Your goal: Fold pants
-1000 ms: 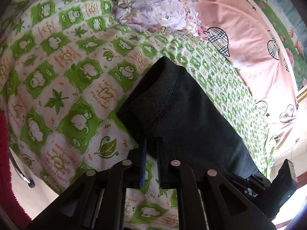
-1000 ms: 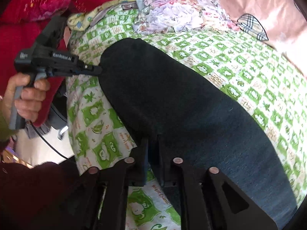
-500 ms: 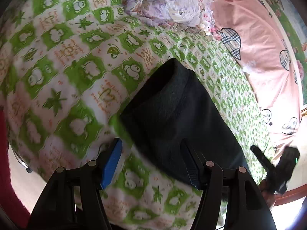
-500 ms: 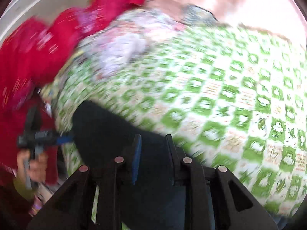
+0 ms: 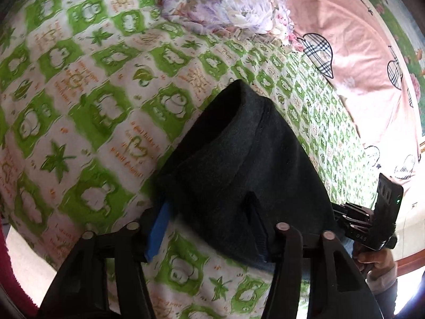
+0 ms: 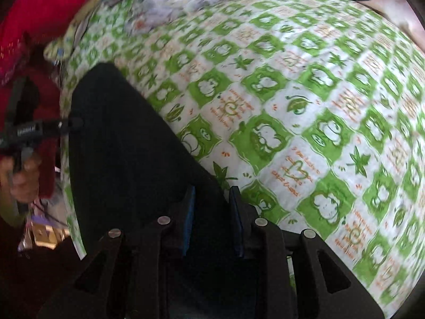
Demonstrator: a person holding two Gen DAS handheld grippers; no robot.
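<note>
Both grippers work at the dark pants lying on the green checked sheet. Left gripper closing astride the near edge; right gripper opening narrowly over cloth; bare sheet beyond.

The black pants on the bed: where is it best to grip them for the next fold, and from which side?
Probably the near corner of the pants by the left tool, from the bed's edge: the fabric lies flat, so an edge offers the only bite.
</note>
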